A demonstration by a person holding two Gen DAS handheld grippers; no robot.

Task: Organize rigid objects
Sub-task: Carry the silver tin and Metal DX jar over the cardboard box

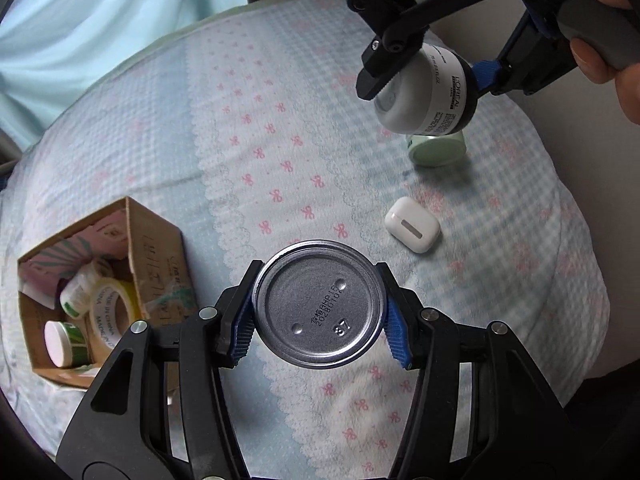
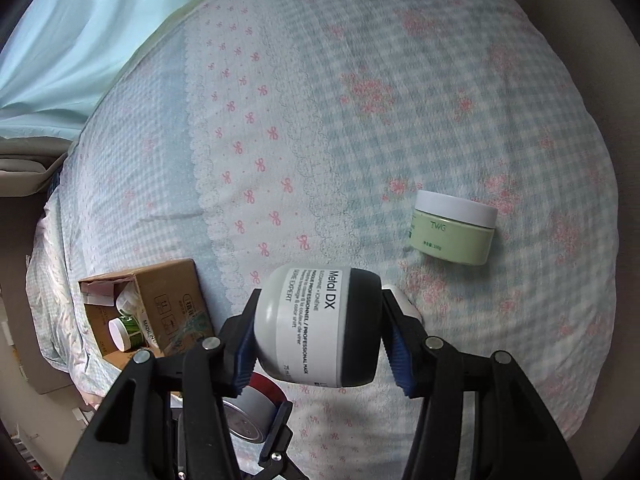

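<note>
Left tongs (image 1: 318, 320) are clamped on a metal can (image 1: 318, 306) by its sides, held above the bed (image 1: 280, 100) just right of the cardboard box (image 1: 154, 248). Right tongs (image 2: 318, 338) pinch a Metal DX jar (image 2: 320, 326) end to end. Both look stiff, smooth and probably slippery, so I'd grip the can mid-wall. The box already holds a tape roll (image 1: 108, 310) and small jars (image 1: 60, 342); a TWG jar (image 2: 454, 228) and earbud case (image 1: 412, 224) lie well right of it.
</note>
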